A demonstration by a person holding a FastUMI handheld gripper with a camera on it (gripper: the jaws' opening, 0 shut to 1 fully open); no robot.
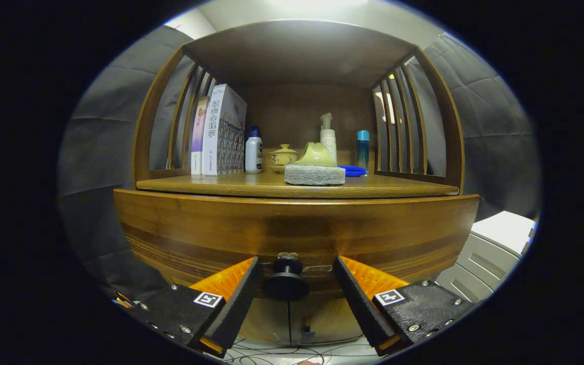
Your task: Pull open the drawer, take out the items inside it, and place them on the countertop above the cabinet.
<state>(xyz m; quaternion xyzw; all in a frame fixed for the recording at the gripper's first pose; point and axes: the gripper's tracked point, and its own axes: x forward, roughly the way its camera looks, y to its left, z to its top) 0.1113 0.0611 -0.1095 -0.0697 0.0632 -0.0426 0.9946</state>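
Gripper point(296, 267) spread wide, holding nothing, fingers point(239, 294) set either side of the black round drawer knob point(287, 280) with clear gaps on both sides; knob between the fingers, not touched by either. Knob mounted on the wooden drawer front point(195, 233), drawer closed and flush with the cabinet face; contents hidden. Directly above the drawer, the wooden worktop point(398, 190) of the cabinet, enclosed by a slatted shelf frame point(398, 121) at both sides and a board overhead. On the worktop, toward the front and just right of centre: grey sponge block point(315, 175) with a pale green object point(316, 154) resting on top. Behind and left of it: small yellowish lidded pot point(282, 156), then white bottle with blue cap point(254, 152). Against the left slats: two upright books point(221, 132), standing side by side. Behind the sponge: white pump bottle point(328, 137); to its right, slim turquoise bottle point(363, 147); flat blue item point(353, 171) lying between sponge and turquoise bottle. Beyond the right finger, beside the cabinet: pale grey unit point(495, 248). Below the drawer: light floor with thin dark cables point(271, 355).
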